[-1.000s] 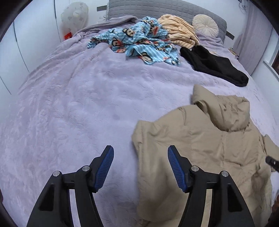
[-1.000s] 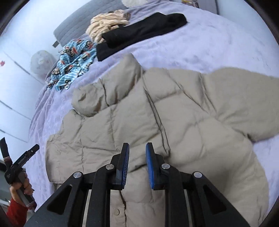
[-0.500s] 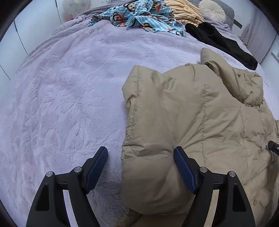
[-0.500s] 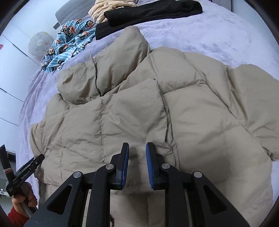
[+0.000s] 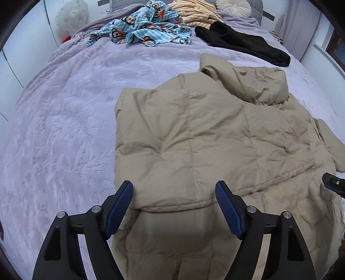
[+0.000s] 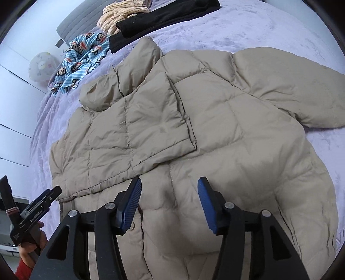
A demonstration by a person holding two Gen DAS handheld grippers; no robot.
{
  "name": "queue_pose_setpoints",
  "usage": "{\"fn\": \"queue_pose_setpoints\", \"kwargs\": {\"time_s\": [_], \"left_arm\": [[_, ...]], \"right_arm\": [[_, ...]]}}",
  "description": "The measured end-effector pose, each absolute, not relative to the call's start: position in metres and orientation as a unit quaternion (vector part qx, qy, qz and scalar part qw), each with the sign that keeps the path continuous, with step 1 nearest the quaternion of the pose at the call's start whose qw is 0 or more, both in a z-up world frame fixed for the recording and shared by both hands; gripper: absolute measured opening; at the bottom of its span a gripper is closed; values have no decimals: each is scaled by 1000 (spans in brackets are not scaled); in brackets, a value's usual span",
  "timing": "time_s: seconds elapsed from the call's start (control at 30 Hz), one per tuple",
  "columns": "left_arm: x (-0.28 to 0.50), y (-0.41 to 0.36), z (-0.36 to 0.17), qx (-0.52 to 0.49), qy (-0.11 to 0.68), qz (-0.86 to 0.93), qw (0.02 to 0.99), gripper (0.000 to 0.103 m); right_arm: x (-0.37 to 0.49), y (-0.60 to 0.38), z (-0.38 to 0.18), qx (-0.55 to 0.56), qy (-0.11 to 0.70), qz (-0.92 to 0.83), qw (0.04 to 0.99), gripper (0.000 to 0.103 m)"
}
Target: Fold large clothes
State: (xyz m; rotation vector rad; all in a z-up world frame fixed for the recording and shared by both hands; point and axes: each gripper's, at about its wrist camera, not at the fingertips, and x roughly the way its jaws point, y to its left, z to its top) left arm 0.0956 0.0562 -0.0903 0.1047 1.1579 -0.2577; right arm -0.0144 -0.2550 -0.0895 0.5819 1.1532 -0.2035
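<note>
Hovering over jacket, both grippers down-tilted.

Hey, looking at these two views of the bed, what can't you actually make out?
- Jacket hem: both views, hidden behind the tool arms and cut off at the bottom edge.
- Right tool: left wrist view, only its tip shows at the right edge.
- Striped cloth: right wrist view, partly under the black garment.
</note>
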Motion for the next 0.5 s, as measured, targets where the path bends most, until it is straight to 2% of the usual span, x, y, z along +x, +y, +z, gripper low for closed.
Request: {"fn": "queue_pose_setpoints", "kwargs": {"time_s": [0.13,0.2,0.27,0.5], "left_arm": [[82,46,-82,56,538,-136,830,80],[77,42,-78,58,537,-144,829,103],[72,41,-72,56,529,-154,833,103],[66,34,-68,56,534,-188,823,103]], "right_arm": [[-28,-256,-81,277,528,-114,795,69],[-36,-257,-78,283,524,-122,794,76],[-42,-256,-75,290,520,-130,793,80],[-61,-247,-70,311,513,-144,787,81]]}}
